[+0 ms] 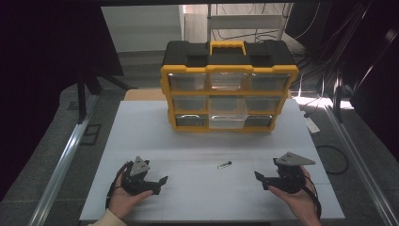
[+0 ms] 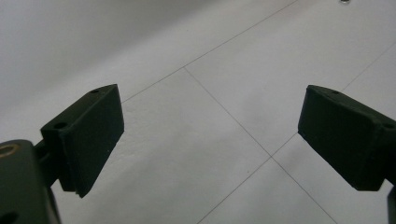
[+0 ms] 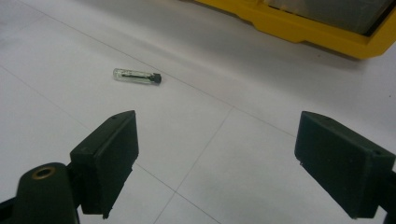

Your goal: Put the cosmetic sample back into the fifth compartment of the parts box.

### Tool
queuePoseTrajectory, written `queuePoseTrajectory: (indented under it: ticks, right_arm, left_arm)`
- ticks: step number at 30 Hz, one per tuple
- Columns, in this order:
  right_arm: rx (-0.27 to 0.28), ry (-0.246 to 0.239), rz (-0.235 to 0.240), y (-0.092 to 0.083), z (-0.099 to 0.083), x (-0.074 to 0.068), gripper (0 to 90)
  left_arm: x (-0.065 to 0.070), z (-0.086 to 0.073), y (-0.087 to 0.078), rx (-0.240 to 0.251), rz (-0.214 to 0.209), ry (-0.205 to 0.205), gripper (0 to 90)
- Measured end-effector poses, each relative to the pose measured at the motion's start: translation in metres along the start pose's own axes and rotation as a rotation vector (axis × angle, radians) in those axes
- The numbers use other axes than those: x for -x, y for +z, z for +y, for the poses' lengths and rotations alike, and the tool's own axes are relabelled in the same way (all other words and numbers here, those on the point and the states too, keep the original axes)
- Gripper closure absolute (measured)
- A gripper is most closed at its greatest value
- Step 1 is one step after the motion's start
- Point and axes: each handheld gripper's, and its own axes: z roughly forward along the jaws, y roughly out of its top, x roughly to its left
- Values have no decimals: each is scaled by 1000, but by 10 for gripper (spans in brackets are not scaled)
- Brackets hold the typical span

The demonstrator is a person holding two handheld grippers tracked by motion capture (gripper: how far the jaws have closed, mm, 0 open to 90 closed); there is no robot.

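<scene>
Both jaws wide and empty, the left gripper (image 1: 161,184) and right gripper (image 1: 260,181) flank a small glass vial (image 1: 224,165) that risks rolling away if nudged

The white tabletop (image 1: 197,141) lies bare between the left tongs (image 1: 161,184) and the right tongs (image 1: 261,181), so either can pass freely there. Only a small glass vial (image 1: 224,165) lies in this space, nearer to the right tongs. At the far side the yellow organizer box (image 1: 229,87) stands upright and closes the way behind.
</scene>
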Motion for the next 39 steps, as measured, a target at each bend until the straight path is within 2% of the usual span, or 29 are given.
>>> queuePoseTrajectory:
  ticks: [3, 7, 13, 24, 29, 39]
  right_arm:
    - [-5, -4, -4, 0, 5, -2, 137]
    - [-55, -8, -24, 6, 19, -11, 144]
    - [-90, -11, -20, 16, 26, -17, 142]
    - [-112, -45, -3, 31, 41, -33, 140]
    - [-129, -66, -6, 39, 43, -40, 138]
    - [-160, -57, -5, 53, 40, -46, 132]
  left_arm:
    - [0, 0, 1, 0, -4, 1, 77]
    - [0, 1, 2, -6, -6, 5, 76]
    - [1, 0, 2, -5, -3, 5, 76]
    - [1, 0, 2, -5, -4, 5, 76]
    - [1, 0, 1, -5, -3, 6, 76]
    - [2, 0, 2, -7, -6, 9, 77]
